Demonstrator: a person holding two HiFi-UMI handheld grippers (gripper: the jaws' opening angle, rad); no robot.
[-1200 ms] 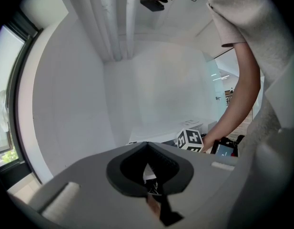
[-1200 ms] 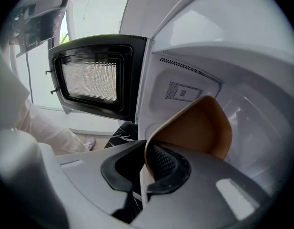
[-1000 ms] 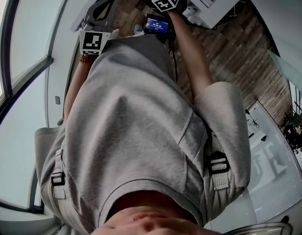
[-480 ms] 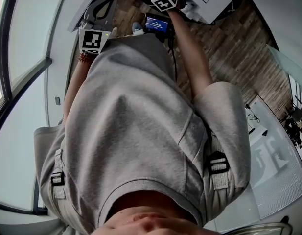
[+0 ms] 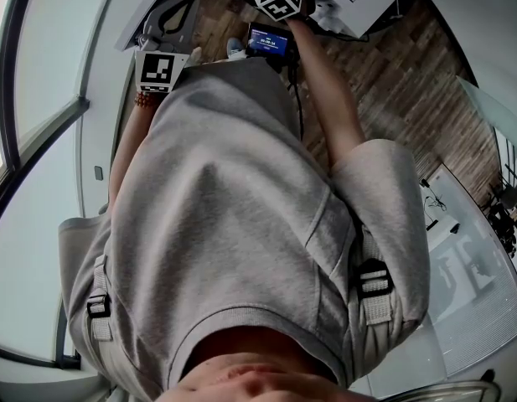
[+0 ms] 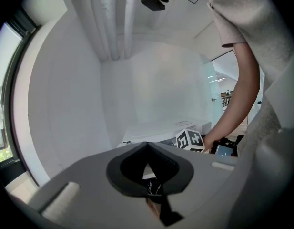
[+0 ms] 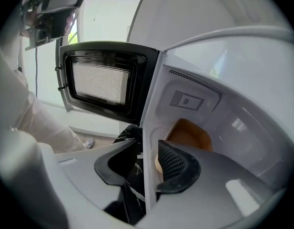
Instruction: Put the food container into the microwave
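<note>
– The right tool (image 7: 149,149), how do its jaws stand?
– Apart. They have just been closing a little. The white front edge of the microwave (image 7: 204,113) stands between them, and I see no pad pressing on it.
– And the food container (image 7: 187,133)?
– Inside the microwave, at two o'clock from the jaws, partly behind the right pad. The door (image 7: 101,82) stands open at ten o'clock.
– The left tool (image 6: 147,149)?
– Closed, with nothing in it, well apart from the microwave.
</note>
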